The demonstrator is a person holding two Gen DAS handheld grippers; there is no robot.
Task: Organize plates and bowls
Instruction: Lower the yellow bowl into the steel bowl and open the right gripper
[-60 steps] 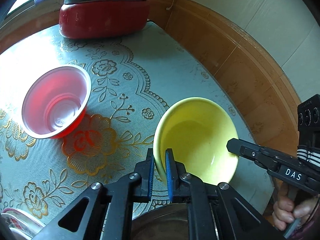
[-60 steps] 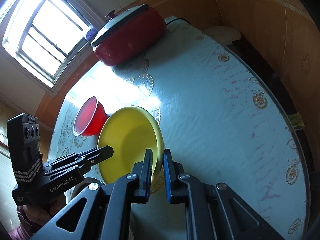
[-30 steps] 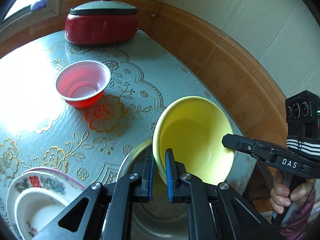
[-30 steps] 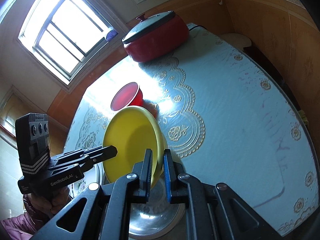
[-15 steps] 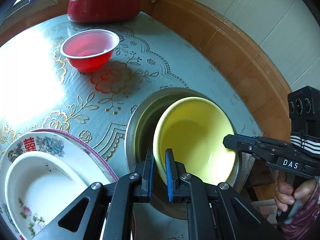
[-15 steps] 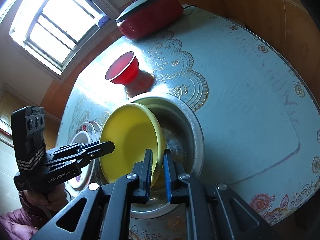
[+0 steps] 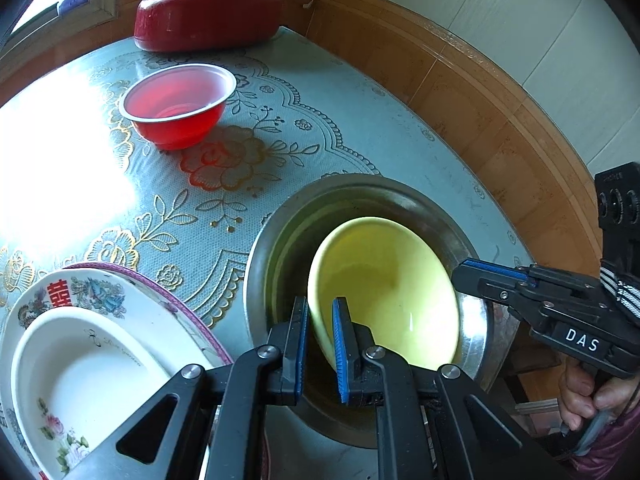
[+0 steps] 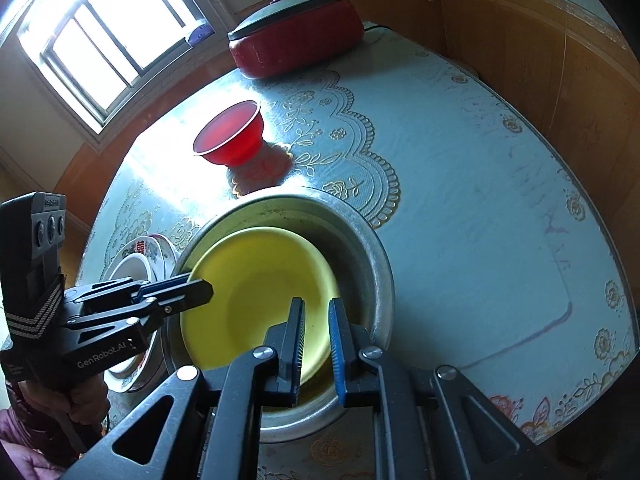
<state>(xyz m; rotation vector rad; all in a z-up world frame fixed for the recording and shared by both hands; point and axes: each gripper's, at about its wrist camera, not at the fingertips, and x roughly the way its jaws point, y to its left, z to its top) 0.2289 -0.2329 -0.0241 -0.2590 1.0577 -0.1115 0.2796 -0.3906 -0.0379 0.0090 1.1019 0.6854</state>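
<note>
A yellow bowl lies tilted inside a steel basin on the table. My left gripper is shut on the bowl's near-left rim, which runs between its blue pads. On the opposite rim my right gripper is also shut, and the left wrist view shows it reaching in from the right. In the right wrist view the left gripper comes in from the left. A red plastic bowl stands alone farther back.
Left of the basin a white bowl sits on a patterned plate. At the table's far end stands a red lidded pot. A wood-panelled wall runs close along the right edge. A hand holds the right gripper.
Both grippers carried the yellow bowl back from beside the red bowl and lowered it into the steel basin. Since half a second ago it has settled slightly deeper.
</note>
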